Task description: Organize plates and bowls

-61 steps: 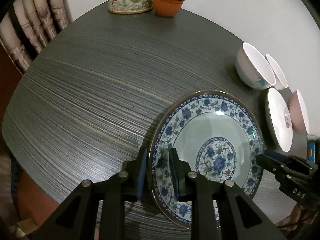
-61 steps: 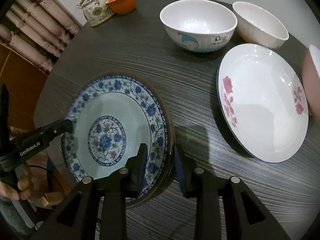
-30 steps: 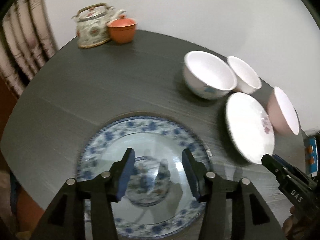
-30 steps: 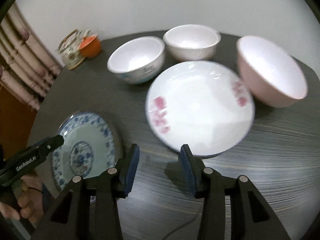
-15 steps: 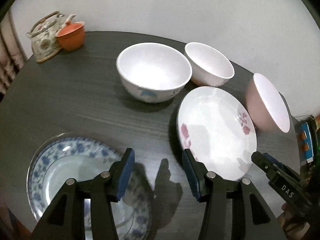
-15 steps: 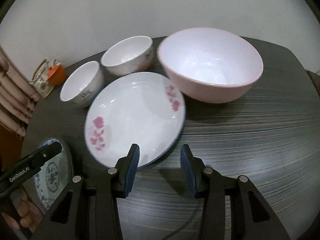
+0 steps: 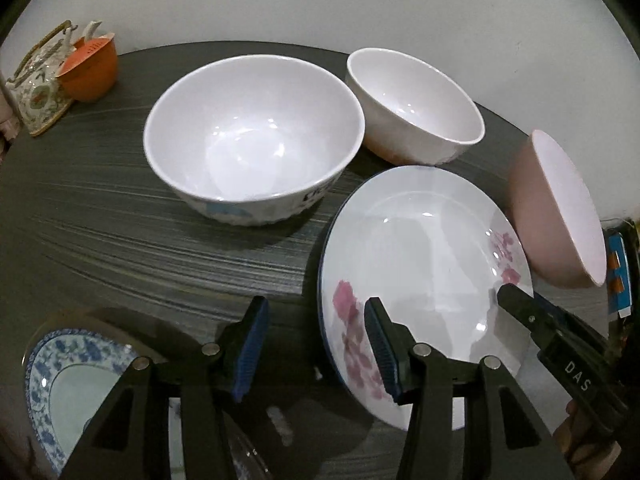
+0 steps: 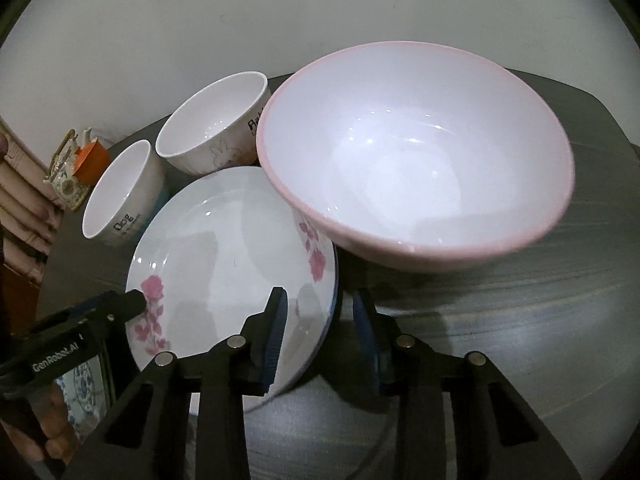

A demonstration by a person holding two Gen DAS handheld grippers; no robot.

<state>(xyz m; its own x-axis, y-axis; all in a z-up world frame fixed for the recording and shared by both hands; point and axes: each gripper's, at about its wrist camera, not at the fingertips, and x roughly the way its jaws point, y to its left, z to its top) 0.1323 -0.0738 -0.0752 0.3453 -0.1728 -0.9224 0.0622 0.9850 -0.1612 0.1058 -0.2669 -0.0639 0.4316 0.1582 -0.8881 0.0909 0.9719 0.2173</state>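
Note:
A white plate with pink flowers (image 7: 420,264) lies on the dark round table (image 7: 120,216); it also shows in the right wrist view (image 8: 224,256). My left gripper (image 7: 316,340) is open, its jaws astride the plate's left rim. My right gripper (image 8: 320,320) is open, its jaws astride the plate's right rim. A blue-patterned plate (image 7: 68,384) lies at the near left. A large white bowl (image 7: 252,136), a smaller white bowl (image 7: 416,108) and a pink bowl (image 8: 416,160) stand behind the flowered plate.
A patterned teapot (image 7: 36,80) and an orange lidded cup (image 7: 88,68) stand at the table's far left edge. A white wall rises behind the table. A chair back (image 8: 20,192) shows at the left.
Both grippers let go of the blue-patterned plate, opened, and moved right to the flowered plate. Each now straddles one side of its rim.

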